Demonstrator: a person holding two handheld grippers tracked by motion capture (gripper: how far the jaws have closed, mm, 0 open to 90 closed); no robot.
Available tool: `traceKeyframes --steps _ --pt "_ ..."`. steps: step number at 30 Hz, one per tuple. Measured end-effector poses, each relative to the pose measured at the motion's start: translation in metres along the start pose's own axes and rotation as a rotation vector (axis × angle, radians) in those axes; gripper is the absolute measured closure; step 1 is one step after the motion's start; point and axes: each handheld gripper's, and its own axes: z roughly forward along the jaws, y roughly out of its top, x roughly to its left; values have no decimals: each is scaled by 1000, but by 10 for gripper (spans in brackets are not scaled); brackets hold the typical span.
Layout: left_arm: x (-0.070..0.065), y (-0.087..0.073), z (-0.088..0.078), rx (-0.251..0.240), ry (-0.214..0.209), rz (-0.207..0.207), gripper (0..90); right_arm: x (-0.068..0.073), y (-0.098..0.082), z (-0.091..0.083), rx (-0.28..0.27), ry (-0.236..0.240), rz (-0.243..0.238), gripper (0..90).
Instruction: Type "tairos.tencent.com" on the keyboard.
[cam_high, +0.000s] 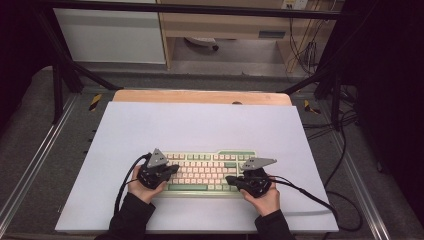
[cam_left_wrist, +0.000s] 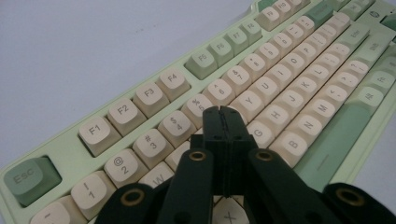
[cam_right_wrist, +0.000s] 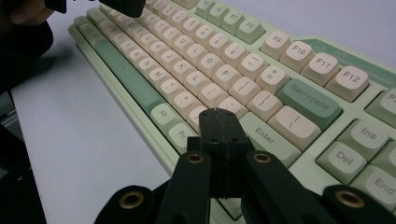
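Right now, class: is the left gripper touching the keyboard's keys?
Cannot tell. In the left gripper view the shut left gripper hides the keys of the keyboard beneath its tip.

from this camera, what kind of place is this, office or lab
Probably a lab recording rig, not an office desk. A keyboard sits alone on a white sheet over a table, a dark metal frame surrounds it, and loose cables hang by the back wall.

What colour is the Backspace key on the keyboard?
Muted green, unlike the cream letter keys beside it. The Backspace key on the keyboard shows best in the right gripper view.
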Motion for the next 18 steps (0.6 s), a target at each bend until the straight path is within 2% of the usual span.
traceKeyframes --steps 18 --pt "4 -11 -22 -12 1 -11 900 0 3 -3 -13 -2 10 900"
